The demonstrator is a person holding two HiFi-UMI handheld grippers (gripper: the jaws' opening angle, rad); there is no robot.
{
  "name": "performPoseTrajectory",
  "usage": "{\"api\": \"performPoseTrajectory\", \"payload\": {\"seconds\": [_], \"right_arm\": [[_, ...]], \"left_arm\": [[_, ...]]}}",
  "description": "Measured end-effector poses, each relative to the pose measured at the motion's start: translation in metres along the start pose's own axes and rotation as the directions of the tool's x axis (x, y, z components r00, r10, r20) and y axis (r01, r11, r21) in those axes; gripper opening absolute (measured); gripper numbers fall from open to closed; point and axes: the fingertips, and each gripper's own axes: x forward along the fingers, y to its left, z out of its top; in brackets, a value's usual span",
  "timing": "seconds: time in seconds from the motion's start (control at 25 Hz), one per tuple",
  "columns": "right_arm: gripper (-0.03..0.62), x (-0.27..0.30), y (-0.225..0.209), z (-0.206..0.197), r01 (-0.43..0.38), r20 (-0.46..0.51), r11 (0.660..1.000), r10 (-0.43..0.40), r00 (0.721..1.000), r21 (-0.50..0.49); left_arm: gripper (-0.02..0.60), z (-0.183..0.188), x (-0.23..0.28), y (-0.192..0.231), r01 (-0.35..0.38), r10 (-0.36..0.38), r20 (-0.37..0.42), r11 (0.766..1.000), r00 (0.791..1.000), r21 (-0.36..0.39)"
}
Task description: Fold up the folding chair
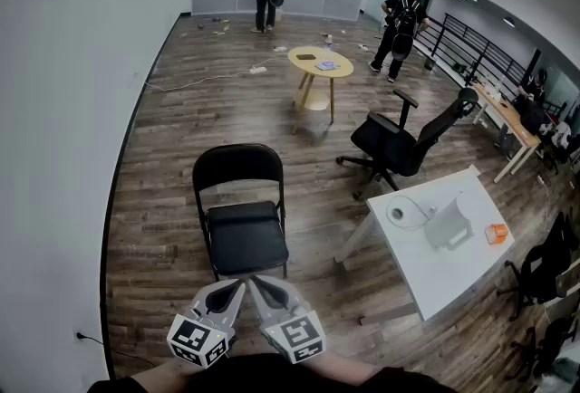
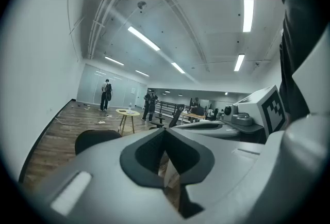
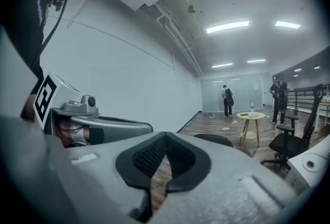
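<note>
Left gripper (image 1: 237, 288) and right gripper (image 1: 256, 286), both closed and empty, point toward the unfolded chair (image 1: 245, 235) at twelve o'clock, equally near.

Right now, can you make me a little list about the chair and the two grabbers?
folding chair: black, unfolded, standing on wood floor
left gripper: shut, empty, in front of the chair
right gripper: shut, empty, beside the left one
nearby: white desk, black office chair, yellow round table
task: not started
</note>
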Motion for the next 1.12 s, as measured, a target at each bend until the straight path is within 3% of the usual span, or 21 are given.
{"api": "performPoseTrajectory", "payload": {"seconds": [1.12], "right_arm": [[-0.002, 0.015, 0.022, 0.001, -0.011, 0.001, 1.000, 0.011, 1.000, 0.005]], "left_arm": [[0.002, -0.001, -0.021, 0.017, -0.023, 0.023, 0.000, 1.000, 1.000, 0.007]]}}
